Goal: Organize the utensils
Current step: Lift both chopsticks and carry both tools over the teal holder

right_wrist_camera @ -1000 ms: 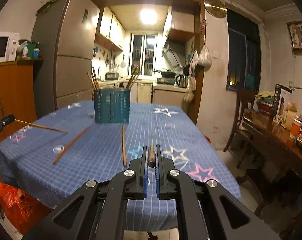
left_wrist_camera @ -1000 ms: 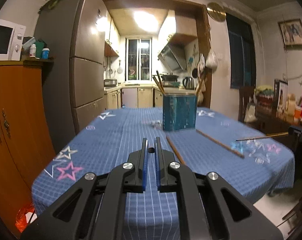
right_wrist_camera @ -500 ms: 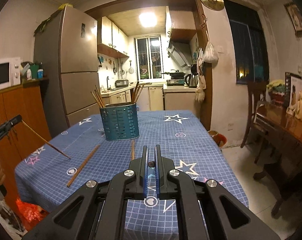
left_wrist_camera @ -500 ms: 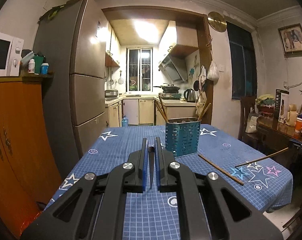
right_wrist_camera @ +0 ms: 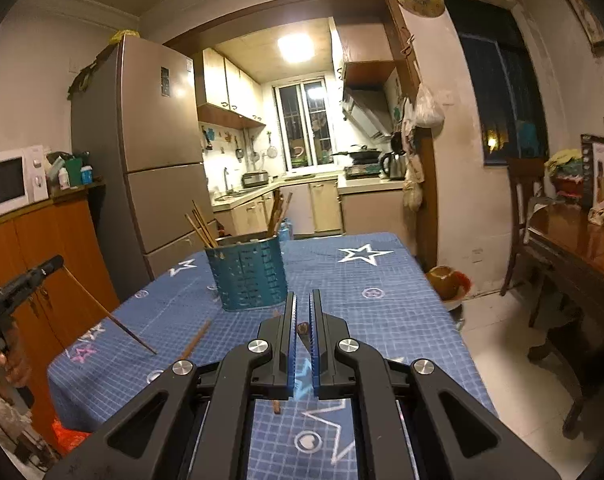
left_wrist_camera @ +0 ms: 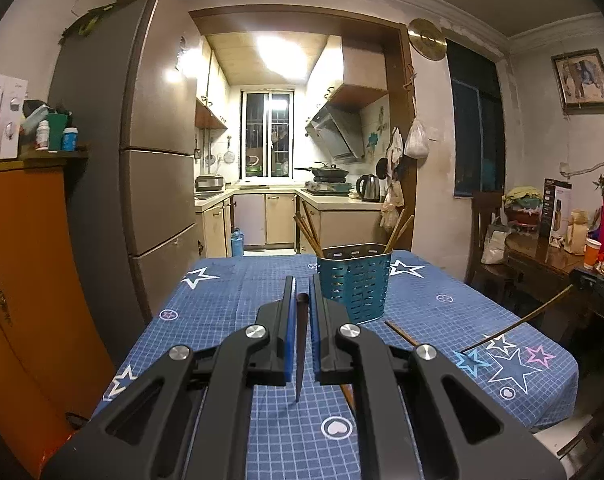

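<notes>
Two slim wooden chopsticks are in my grip, one per hand. My left gripper (left_wrist_camera: 301,300) has its jaws clamped on a dark chopstick (left_wrist_camera: 300,344), tip hanging down; my right gripper (right_wrist_camera: 301,312) pinches another brown chopstick (right_wrist_camera: 302,328). Both sit above the blue-clothed counter (left_wrist_camera: 230,300), presumably lifted to clear the rim of the perforated teal metal holder (left_wrist_camera: 354,282), where others stand. One more chopstick (right_wrist_camera: 196,338) lies loose.

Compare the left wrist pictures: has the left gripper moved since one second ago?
Yes. The left gripper has risen: the blue utensil holder and table now sit lower in view, and more of the kitchen floor shows behind them.
</notes>
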A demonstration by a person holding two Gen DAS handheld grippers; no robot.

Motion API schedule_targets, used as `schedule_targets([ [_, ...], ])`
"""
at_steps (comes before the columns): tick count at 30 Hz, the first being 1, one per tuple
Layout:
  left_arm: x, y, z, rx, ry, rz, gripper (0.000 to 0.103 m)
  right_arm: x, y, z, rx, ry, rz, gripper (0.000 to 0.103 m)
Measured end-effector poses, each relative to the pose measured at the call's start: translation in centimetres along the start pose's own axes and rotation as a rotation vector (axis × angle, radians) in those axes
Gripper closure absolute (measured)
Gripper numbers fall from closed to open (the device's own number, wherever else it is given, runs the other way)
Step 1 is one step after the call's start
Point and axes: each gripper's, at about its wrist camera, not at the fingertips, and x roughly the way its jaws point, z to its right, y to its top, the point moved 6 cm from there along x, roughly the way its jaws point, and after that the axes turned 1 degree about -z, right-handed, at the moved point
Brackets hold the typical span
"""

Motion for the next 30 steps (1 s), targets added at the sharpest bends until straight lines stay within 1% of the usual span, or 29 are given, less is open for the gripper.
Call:
schedule_targets([
  [2, 0.5, 0.3, 0.1, 0.004, -0.004, -0.001, 0.098, 0.9, 0.9, 0.6, 0.036, 0.029, -0.016, 0.096],
  [7, 1.7, 1.1, 0.1, -0.007, -0.020, -0.011, 0.098, 2.7, 2.7, 1.7, 0.096, 0.061, -0.032, 0.096],
  [10, 2.3, 1.4, 0.1, -0.004, -0.022, -0.018, 0.098, 3.8, 3.8, 1.9, 0.111, 0.075, -0.041, 0.096],
  [16, 3.5, 2.0, -0.1, 0.010, -0.029, -0.032, 0.098, 5.7, 5.4, 1.2, 0.095, 0.077, -0.051, 0.096],
  [26, 5.7, 3.1, -1.9, -0.067, -0.068, -0.089, 0.098, 7.3, 7.3, -0.7, 0.053, 0.101, -0.057, 0.096],
  [30, 6.1, 3.2, -2.3, -0.068, -0.064, -0.098, 0.098, 7.7, 8.0, -1.1, 0.026, 0.098, -0.060, 0.096],
])
